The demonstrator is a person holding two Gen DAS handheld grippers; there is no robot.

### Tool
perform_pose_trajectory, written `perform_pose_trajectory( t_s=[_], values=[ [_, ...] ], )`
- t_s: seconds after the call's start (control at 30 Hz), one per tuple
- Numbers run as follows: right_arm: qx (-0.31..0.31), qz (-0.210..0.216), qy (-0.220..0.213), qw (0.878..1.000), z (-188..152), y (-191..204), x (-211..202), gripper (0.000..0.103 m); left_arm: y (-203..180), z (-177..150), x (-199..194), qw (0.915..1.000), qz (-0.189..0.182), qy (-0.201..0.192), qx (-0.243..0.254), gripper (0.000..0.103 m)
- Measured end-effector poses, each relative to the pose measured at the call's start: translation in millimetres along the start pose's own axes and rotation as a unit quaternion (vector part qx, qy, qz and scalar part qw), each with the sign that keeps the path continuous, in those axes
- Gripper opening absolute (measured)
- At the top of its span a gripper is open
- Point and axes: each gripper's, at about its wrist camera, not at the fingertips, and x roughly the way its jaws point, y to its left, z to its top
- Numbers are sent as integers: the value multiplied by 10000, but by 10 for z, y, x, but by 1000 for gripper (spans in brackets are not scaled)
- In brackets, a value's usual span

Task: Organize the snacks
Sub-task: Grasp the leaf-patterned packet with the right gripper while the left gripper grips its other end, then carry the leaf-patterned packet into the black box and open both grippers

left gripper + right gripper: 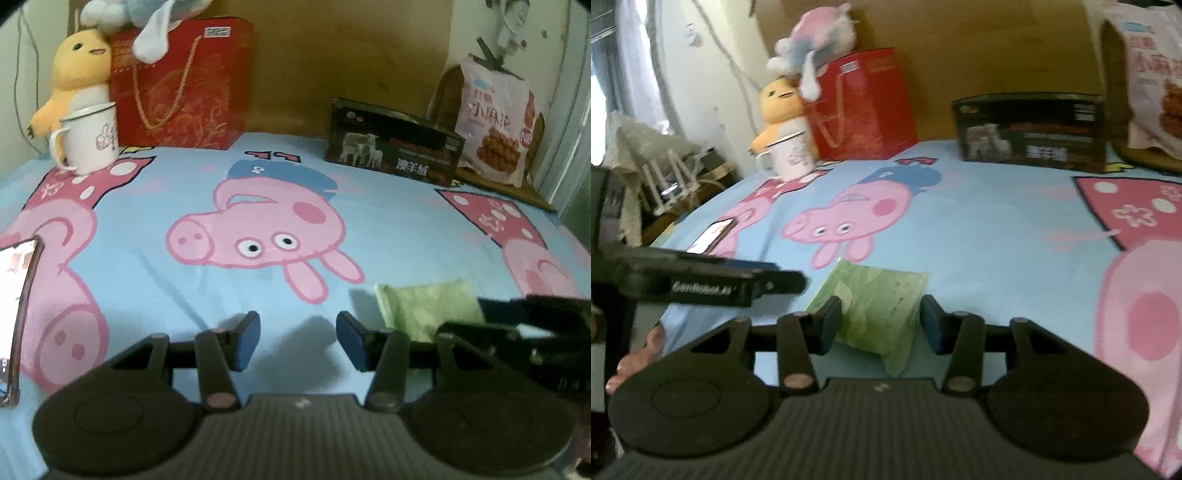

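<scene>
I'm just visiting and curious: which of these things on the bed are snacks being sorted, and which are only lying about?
Part of the job:
- flat green snack packet
- pale bag of fried twists
- dark box with sheep picture

Just lying about:
- white enamel mug
- yellow plush chick
- red gift bag
- phone

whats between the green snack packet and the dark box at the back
Only bare cartoon-pig bedsheet lies between the green snack packet and the dark box, clearest in the right wrist view.
</scene>
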Motion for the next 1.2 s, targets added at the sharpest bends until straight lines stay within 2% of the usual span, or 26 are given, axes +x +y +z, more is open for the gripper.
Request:
perform_pose_trajectory(
  t_s=[0.13,0.27,0.37,0.5,0.6,0.67,0.77,0.83,0.97,1.2],
  values=[
    [-96,-56,-151,9998,-15,31,-71,55,126,-21,-61,9996,-184,22,-233,47],
    [17,-65,-232,9997,-67,-45,-164,55,173,-24,-107,9975,-572,77,-401,47],
    [-69,-104,-215,9997,-107,-30,-171,55,102,4,-82,9949,-916,132,-405,48],
    [-336,-121,-226,9991,-102,54,-146,55,-63,36,9,9919,-1198,234,-365,48],
    [-541,-134,-142,9983,-102,109,-93,54,-157,26,105,9911,-1256,315,-316,47],
    [-640,-122,-37,9979,-109,144,-40,54,-197,14,100,9916,-1242,283,-241,42],
    [-866,-153,5,9961,-138,240,-8,50,-137,-10,80,9862,-1556,396,-404,27],
    [-1030,-121,31,9946,-152,304,-7,46,-108,-37,17,9866,-1539,385,-384,23],
    [-1178,128,134,9929,-162,414,26,43,-22,-129,-147,9895,-1371,318,-342,23],
    [-1441,474,184,9883,-165,619,148,41,291,-282,-315,9879,-1275,226,-853,23]
  ],
)
